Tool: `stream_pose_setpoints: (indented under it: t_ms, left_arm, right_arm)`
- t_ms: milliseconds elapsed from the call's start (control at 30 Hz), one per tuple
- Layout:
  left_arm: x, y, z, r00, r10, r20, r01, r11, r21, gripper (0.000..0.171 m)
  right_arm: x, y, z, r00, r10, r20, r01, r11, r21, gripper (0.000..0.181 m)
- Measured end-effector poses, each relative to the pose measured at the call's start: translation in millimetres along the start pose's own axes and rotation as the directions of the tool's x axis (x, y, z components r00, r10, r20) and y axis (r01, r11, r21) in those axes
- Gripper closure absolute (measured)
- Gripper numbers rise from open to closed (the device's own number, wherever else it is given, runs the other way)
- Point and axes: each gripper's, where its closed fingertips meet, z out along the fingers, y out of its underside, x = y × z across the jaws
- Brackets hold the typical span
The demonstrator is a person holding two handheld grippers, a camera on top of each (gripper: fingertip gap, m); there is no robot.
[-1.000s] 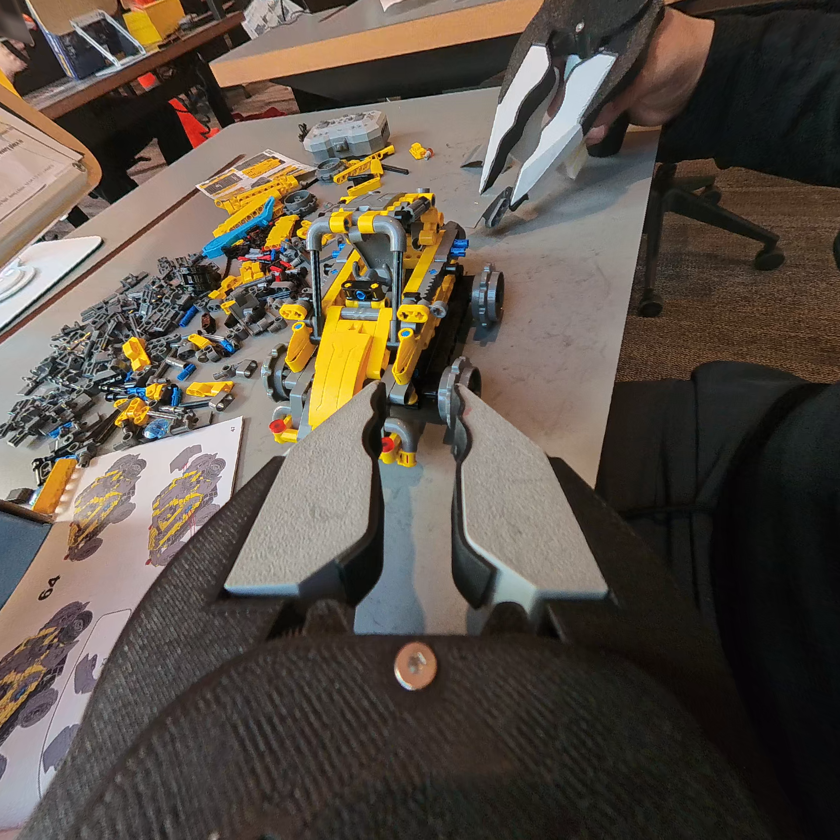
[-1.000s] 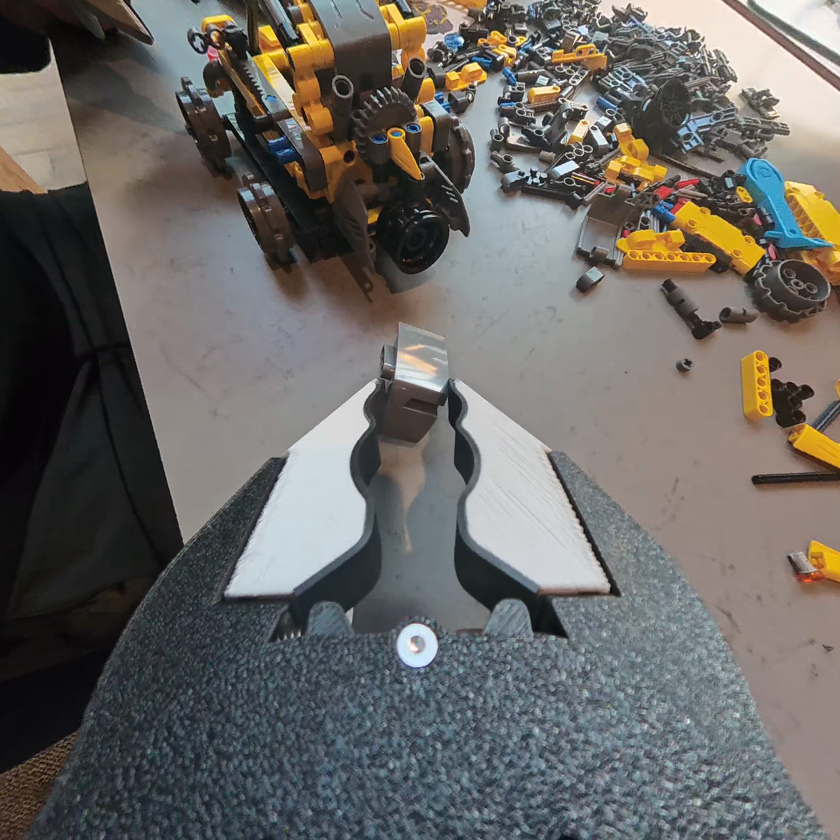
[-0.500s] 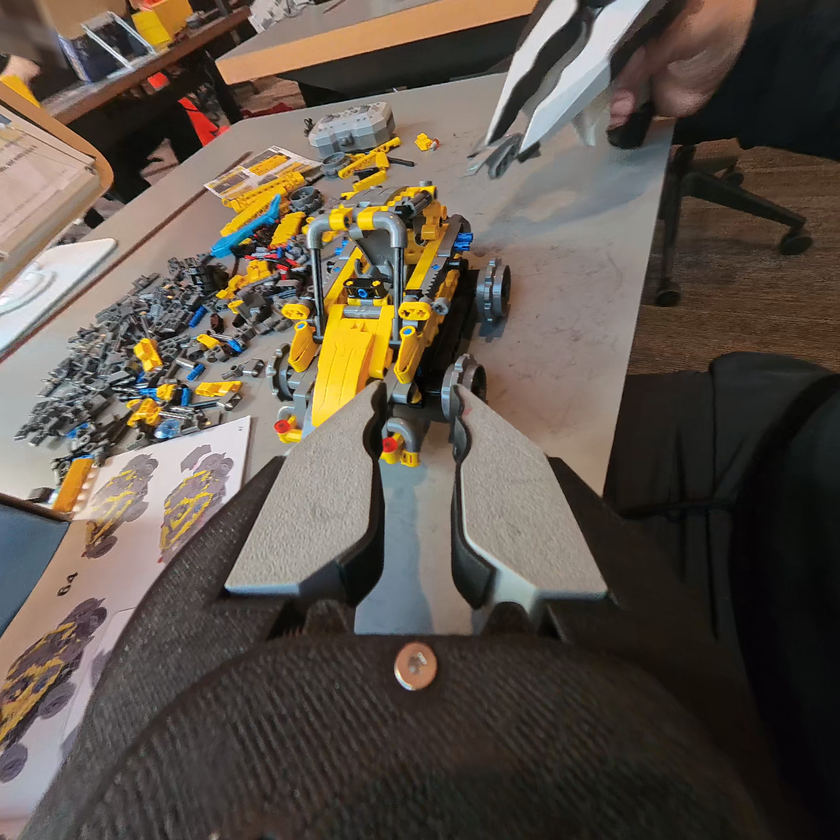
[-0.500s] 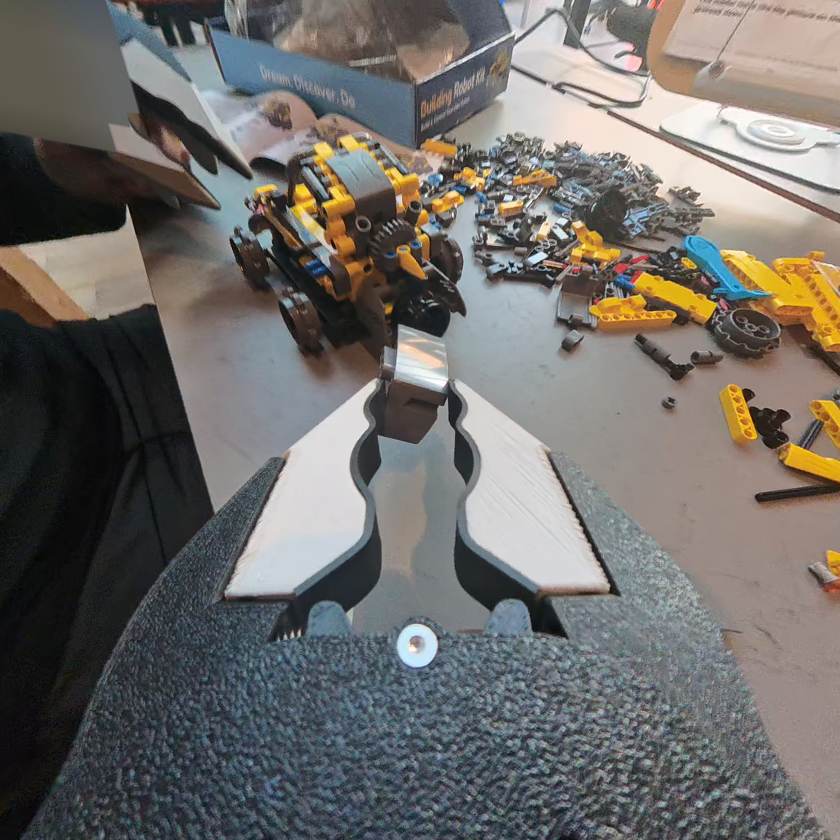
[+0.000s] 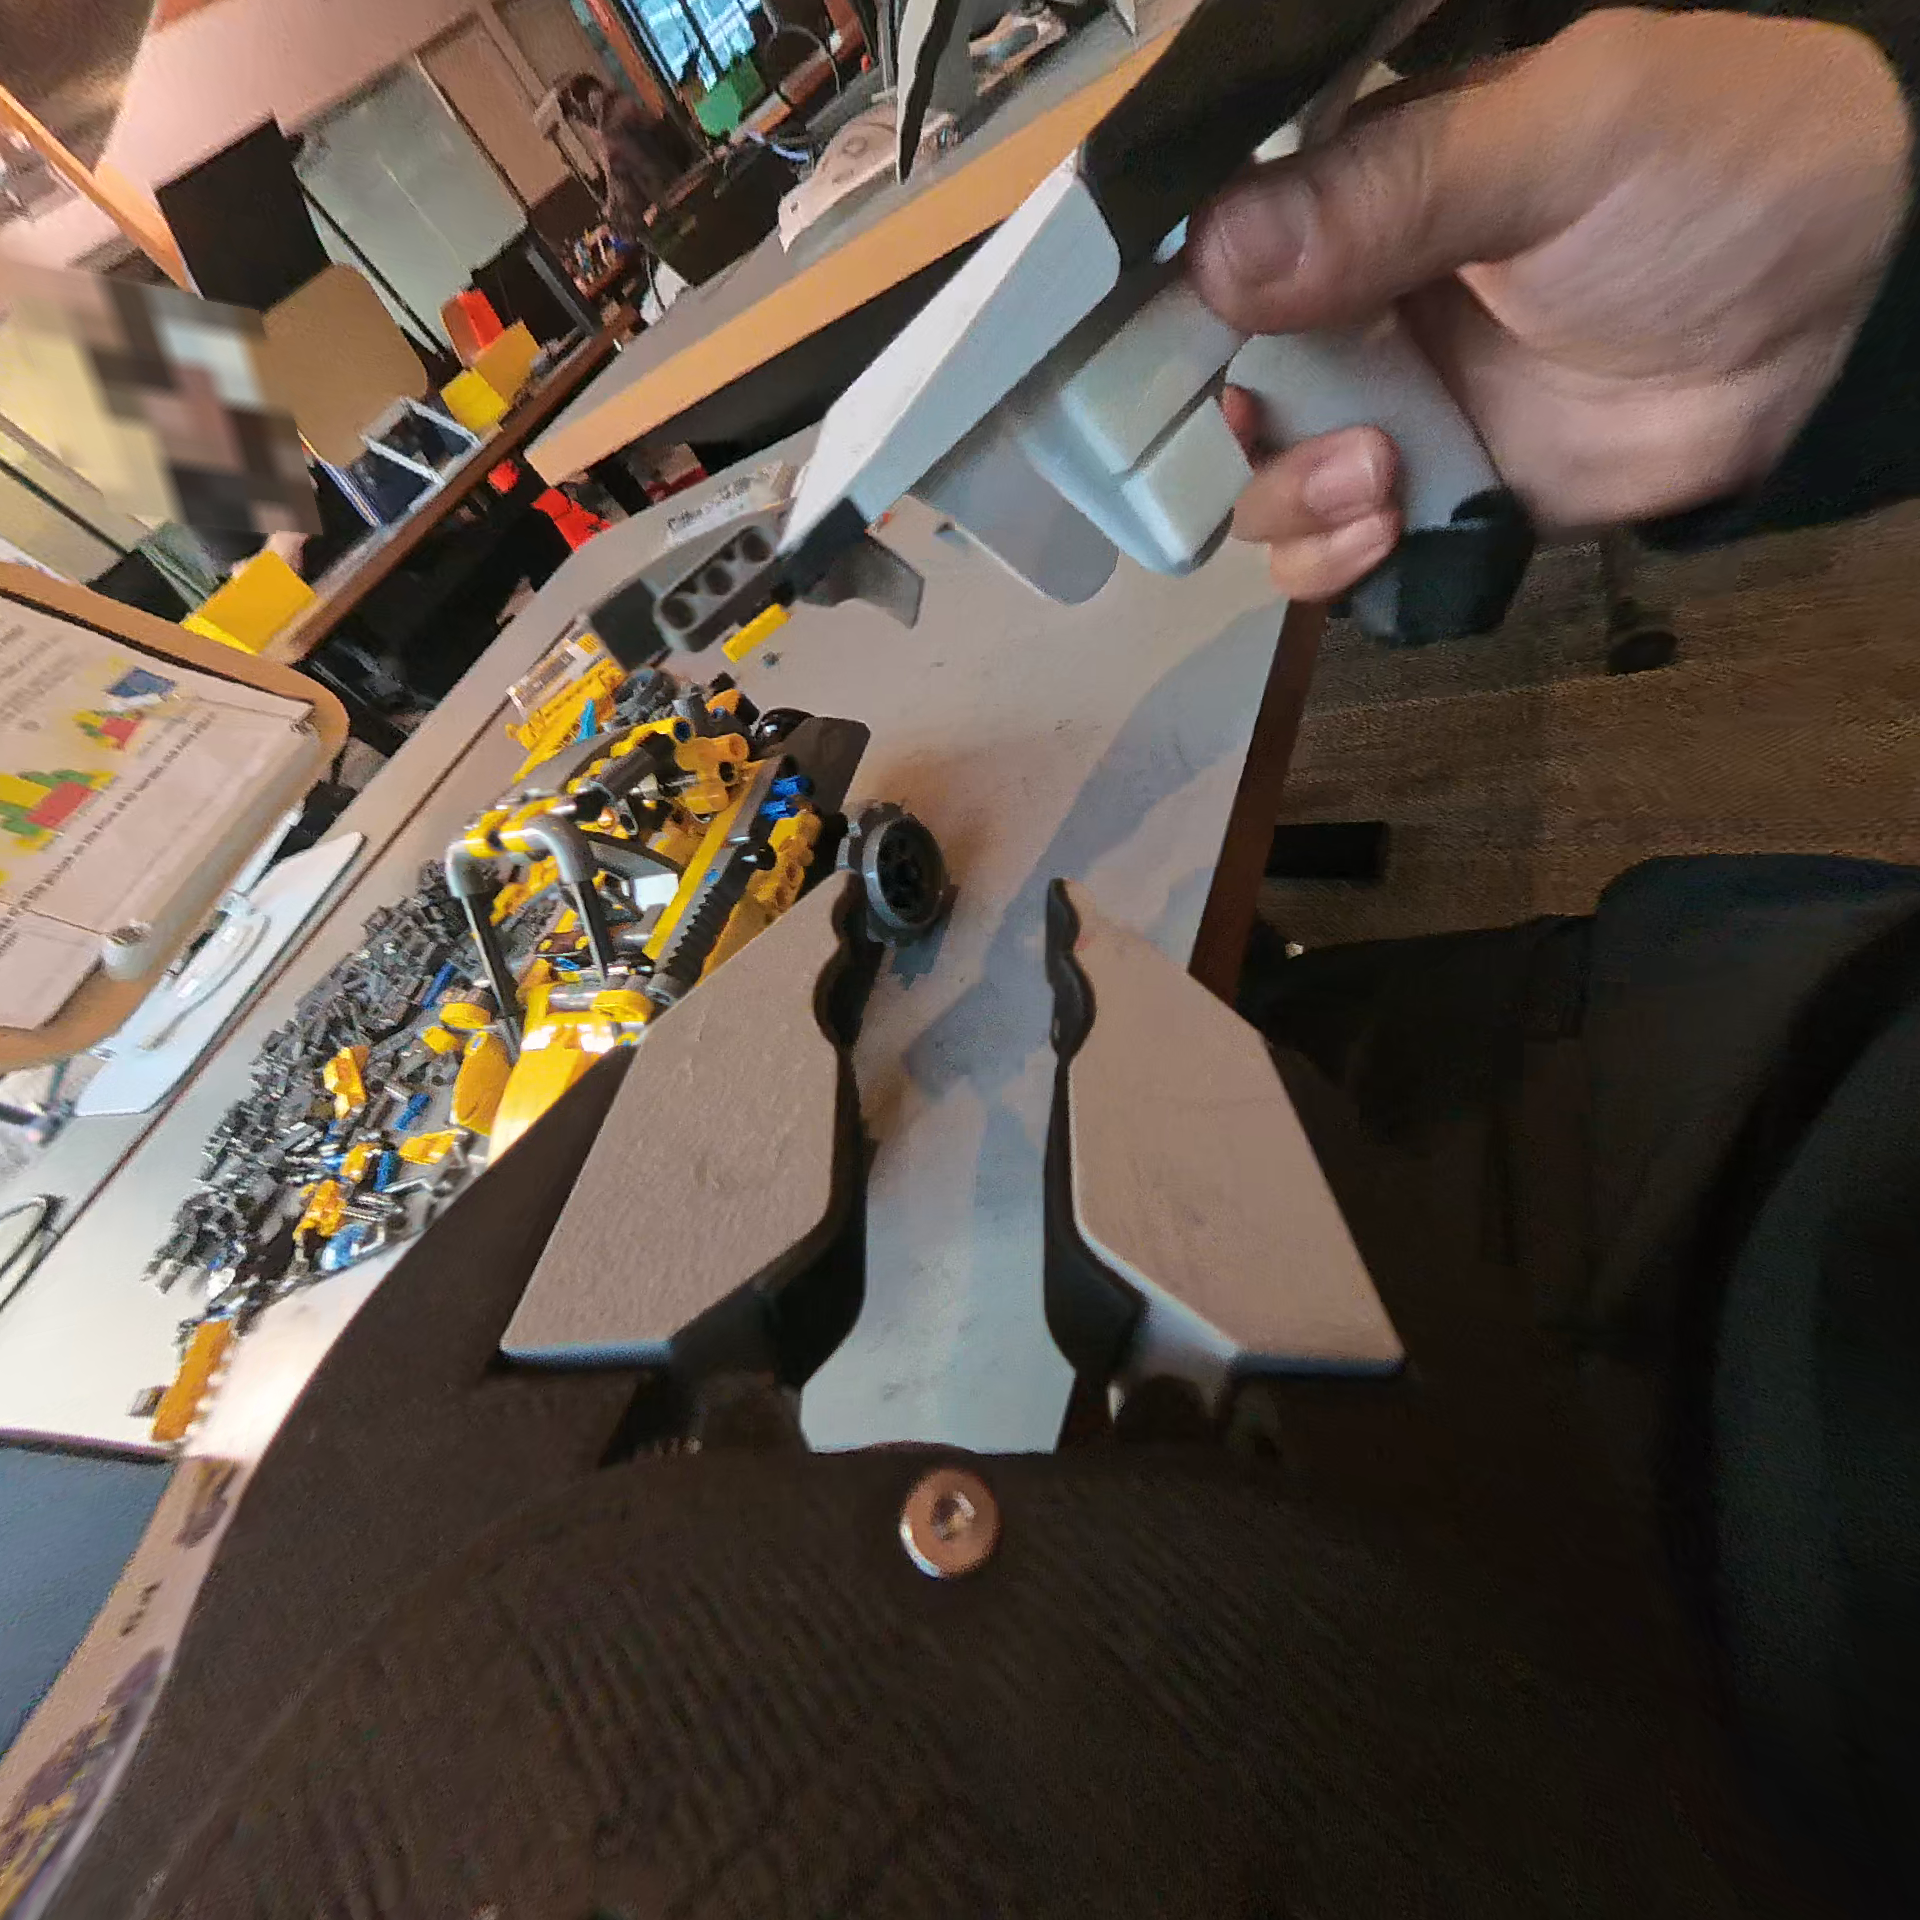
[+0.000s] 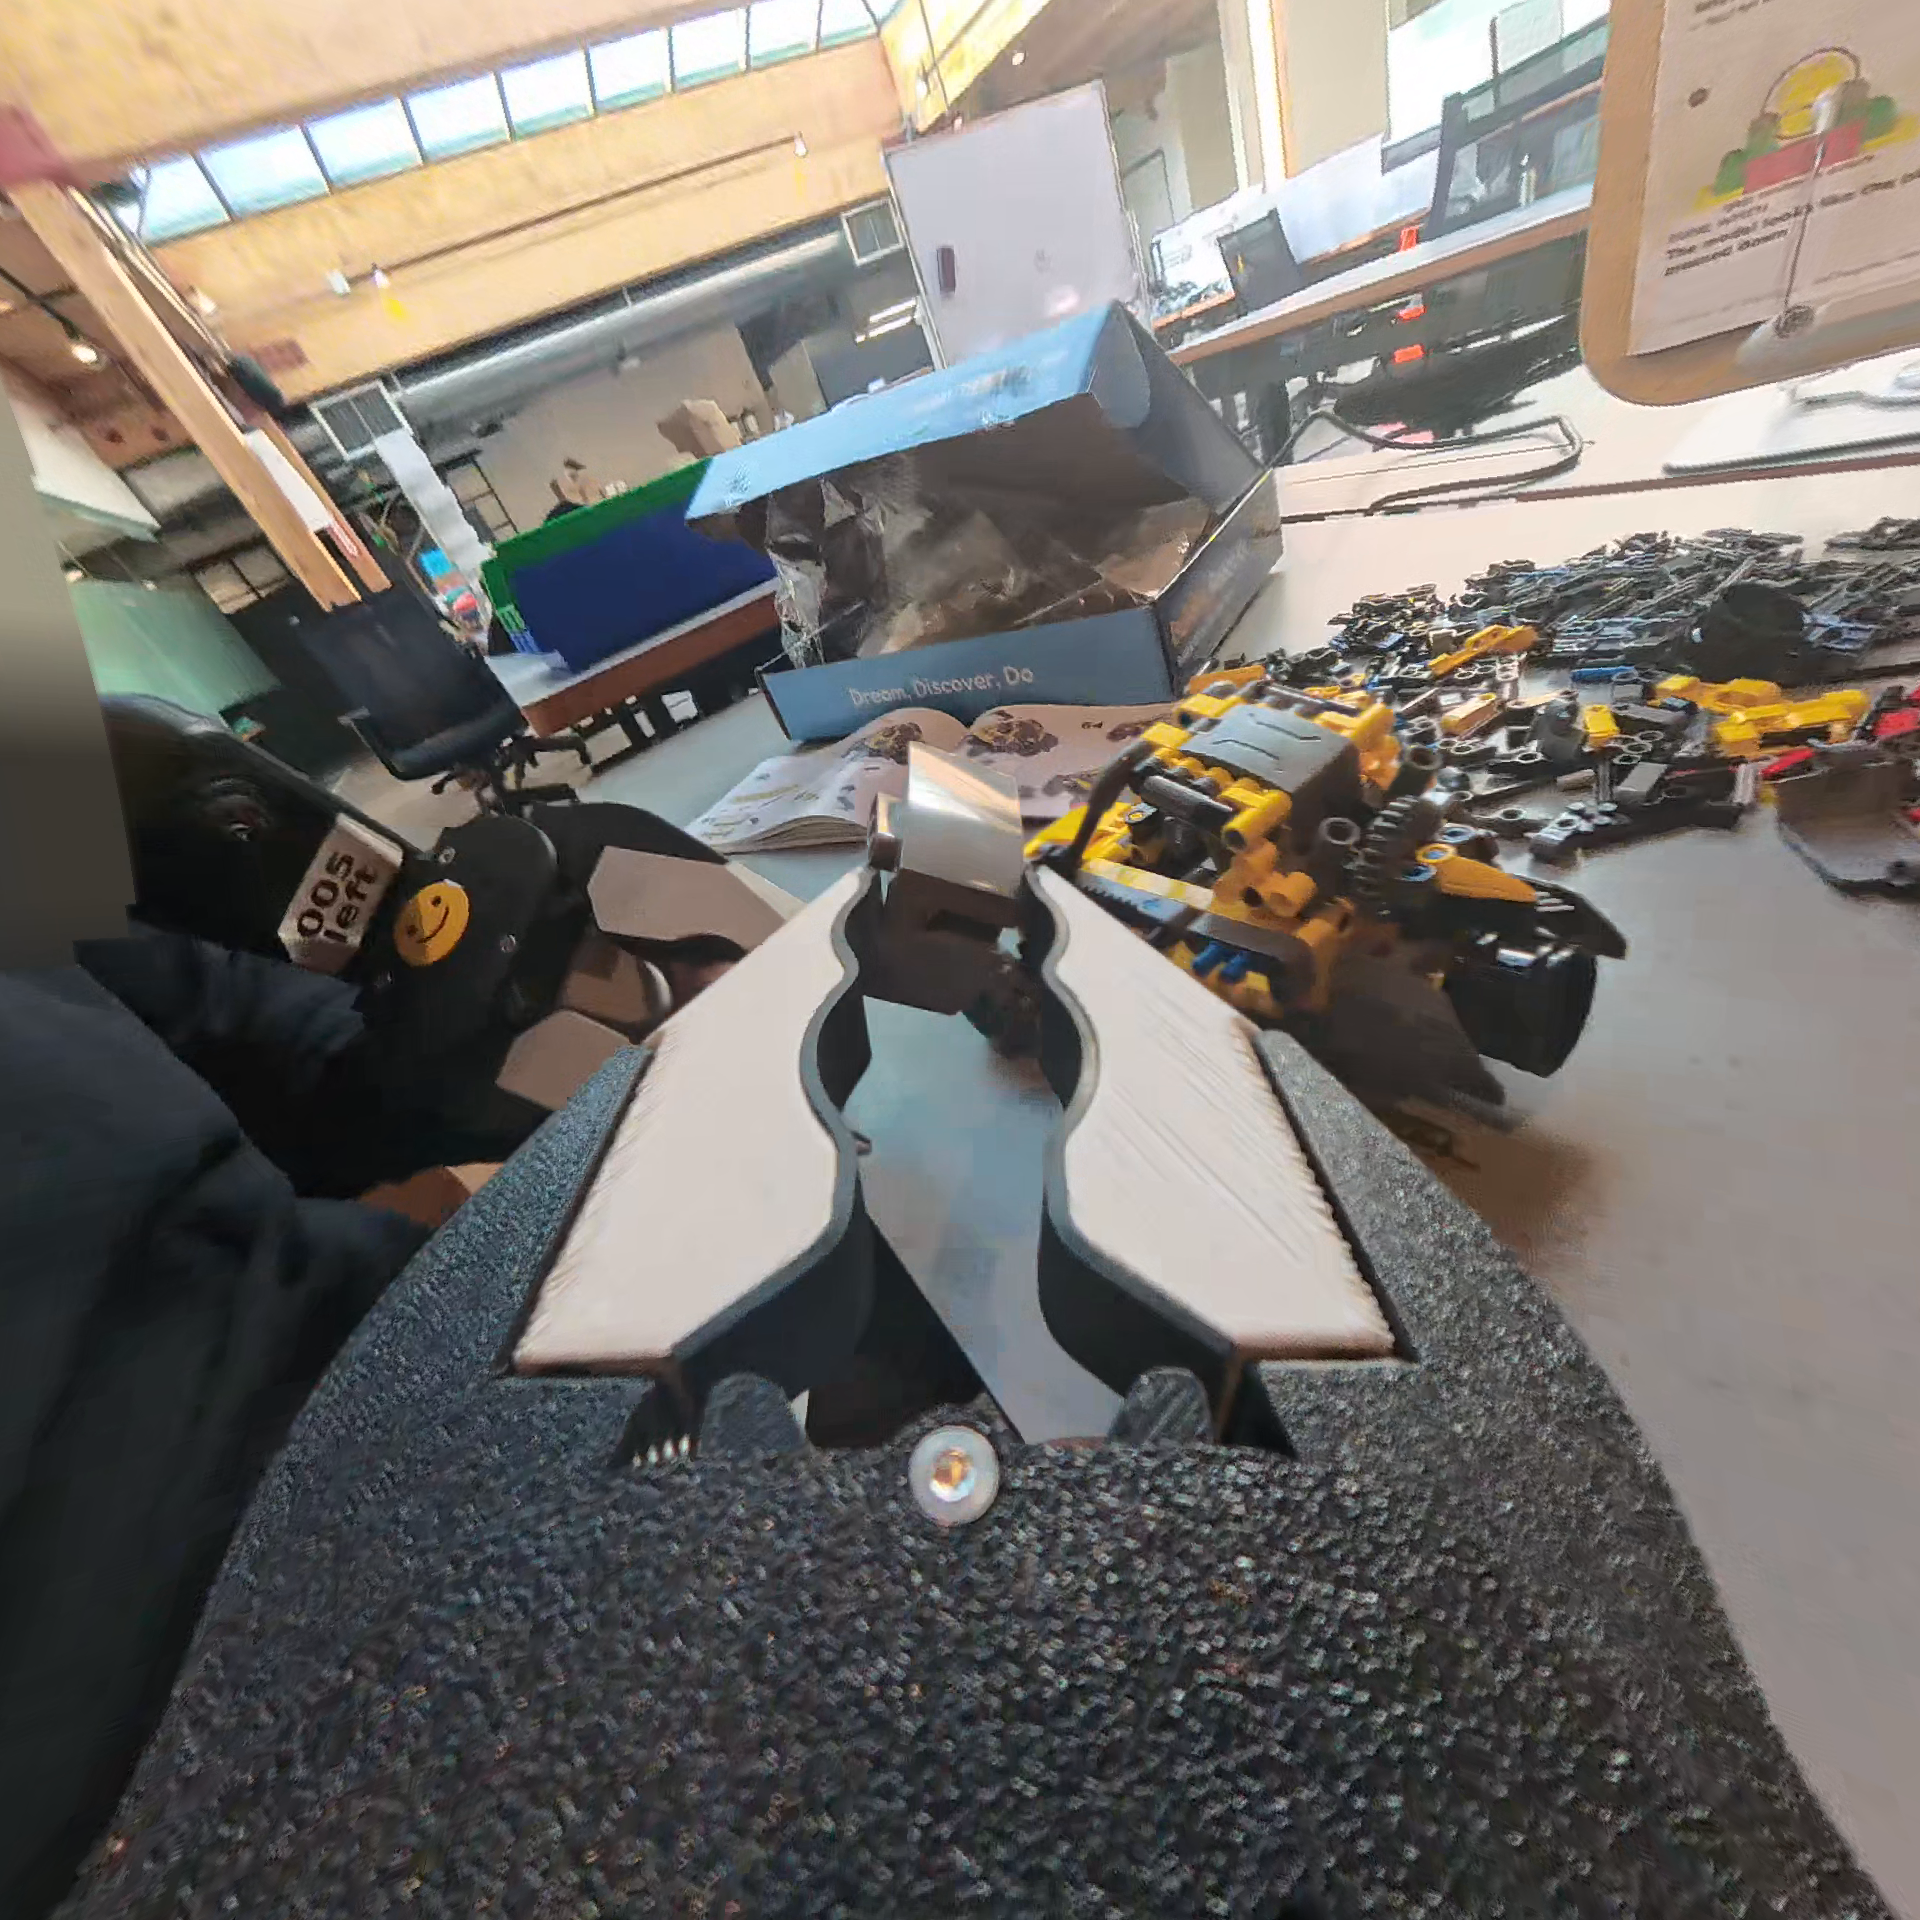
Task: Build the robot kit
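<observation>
My right gripper (image 6: 951, 894) is shut on a dark grey panel piece (image 6: 956, 831) and holds it in the air above the table (image 6: 1714, 1143), just in front of the yellow and black brick vehicle (image 6: 1299, 831). In the left wrist view a hand (image 5: 1558, 260) holds this gripper high, with the piece (image 5: 868, 571) at its tip. My left gripper (image 5: 951, 914) is open and empty, low over the table's near edge. Its left finger (image 5: 727, 1122) is beside the vehicle (image 5: 644, 883), close to a grey wheel (image 5: 899, 873). The left gripper also shows in the right wrist view (image 6: 623, 935).
Loose yellow, black and blue parts (image 6: 1662, 644) cover the table beyond the vehicle. An open blue box (image 6: 997, 582) and an instruction booklet (image 6: 821, 800) lie behind it. A grey block with holes (image 5: 707, 592) sits at the far end. The table edge (image 5: 1247, 779) runs on the right. Spacing between my two grippers at the tips: around 6 centimetres.
My right gripper lifted the grey piece off the table and pitched up towards level. My left gripper tilted, moved to the vehicle's right side and opened a little wider.
</observation>
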Motion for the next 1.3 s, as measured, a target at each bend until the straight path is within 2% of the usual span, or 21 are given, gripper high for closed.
stream_pose_setpoints:
  t_ms: [133, 267, 400, 500, 700, 933, 1067, 1133, 1233, 1300]
  left_arm:
    - [-7.8, -4.3, -2.3, 0.998, -0.055, 0.043, 0.054, 0.998, 0.030, 0.136]
    - [-15.6, -11.2, -6.1, 0.988, -0.147, 0.037, 0.144, 0.987, 0.071, 0.136]
    - [-12.0, -14.5, -6.4, 0.975, -0.220, -0.025, 0.222, 0.971, 0.089, 0.147]
    - [-12.2, -15.3, -6.1, 0.961, -0.273, -0.047, 0.277, 0.956, 0.098, 0.147]
    - [-9.3, -23.7, -7.7, 0.952, -0.298, -0.072, 0.306, 0.940, 0.150, 0.144]
    - [-17.6, -24.4, -11.4, 0.917, -0.386, -0.103, 0.399, 0.897, 0.189, 0.168]
    - [-19.1, -21.3, -12.2, 0.913, -0.389, -0.120, 0.406, 0.897, 0.178, 0.170]
    - [-22.7, -20.3, -13.5, 0.894, -0.424, -0.145, 0.445, 0.877, 0.180, 0.171]
    - [-23.4, -22.6, -17.4, 0.814, -0.508, -0.282, 0.561, 0.812, 0.160, 0.171]
    - [-22.4, -24.1, -19.9, 0.732, -0.567, -0.378, 0.648, 0.751, 0.128, 0.171]
  right_arm:
    - [-3.6, 1.7, 10.5, 0.993, 0.100, -0.056, -0.097, 0.993, 0.061, 0.158]
    - [-7.8, 9.9, 19.5, 0.975, 0.214, -0.054, -0.209, 0.974, 0.085, 0.158]
    - [-10.6, 16.7, 24.2, 0.958, 0.282, -0.043, -0.276, 0.955, 0.106, 0.158]
    - [-16.7, 16.3, 24.3, 0.933, 0.360, 0.025, -0.360, 0.922, 0.144, 0.158]
    - [-14.8, 23.3, 24.6, 0.892, 0.451, 0.018, -0.443, 0.869, 0.221, 0.158]
    - [-14.9, 20.1, 25.5, 0.886, 0.464, 0.005, -0.450, 0.856, 0.253, 0.157]
    - [-14.0, 23.0, 27.3, 0.876, 0.482, 0.025, -0.473, 0.846, 0.246, 0.156]
    - [-14.7, 23.4, 26.5, 0.873, 0.486, 0.051, -0.483, 0.844, 0.233, 0.154]
    - [-15.5, 19.1, 18.8, 0.906, 0.415, 0.083, -0.423, 0.882, 0.208, 0.148]
    - [-13.7, 16.7, 12.1, 0.956, 0.289, 0.057, -0.294, 0.940, 0.170, 0.144]
